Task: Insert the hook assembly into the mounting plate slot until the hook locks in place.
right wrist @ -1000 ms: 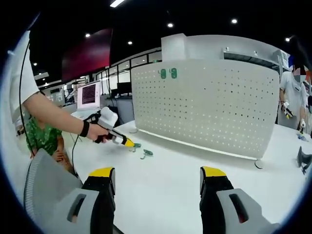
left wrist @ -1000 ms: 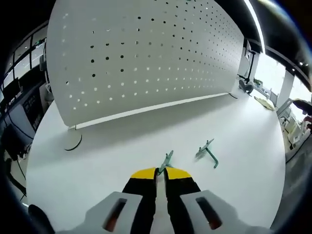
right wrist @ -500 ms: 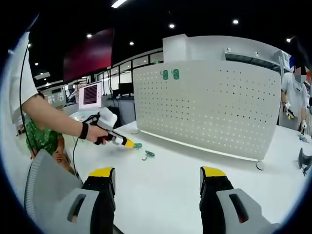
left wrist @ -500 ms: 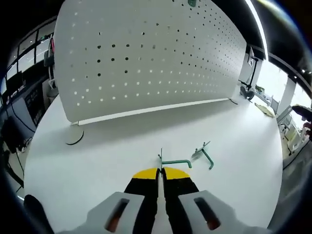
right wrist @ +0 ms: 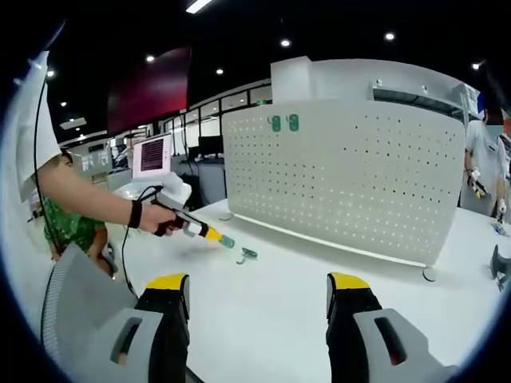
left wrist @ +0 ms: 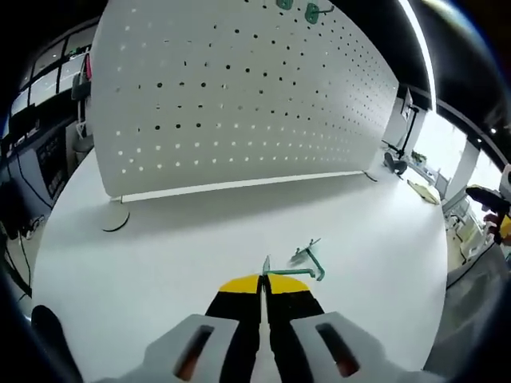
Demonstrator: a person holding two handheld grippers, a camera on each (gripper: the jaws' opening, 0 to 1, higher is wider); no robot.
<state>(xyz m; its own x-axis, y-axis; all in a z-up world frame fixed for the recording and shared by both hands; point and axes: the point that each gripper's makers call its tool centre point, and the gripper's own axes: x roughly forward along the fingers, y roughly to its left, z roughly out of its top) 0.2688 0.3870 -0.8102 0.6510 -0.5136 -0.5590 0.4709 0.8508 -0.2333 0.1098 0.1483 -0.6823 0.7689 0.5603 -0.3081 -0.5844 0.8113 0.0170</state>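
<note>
White table [left wrist: 160,255]; left tongs [left wrist: 263,281] pinch green hook [left wrist: 291,274]; right tongs [right wrist: 257,289] gape empty.

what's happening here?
A person works a gripper in each hand at a white table with an upright pegboard. The left gripper is shut on a green hook, raised off the table; a second hook lies just beyond it. Two hooks already hang near the pegboard's top. The right gripper is open and holds nothing, well back from the board.
</note>
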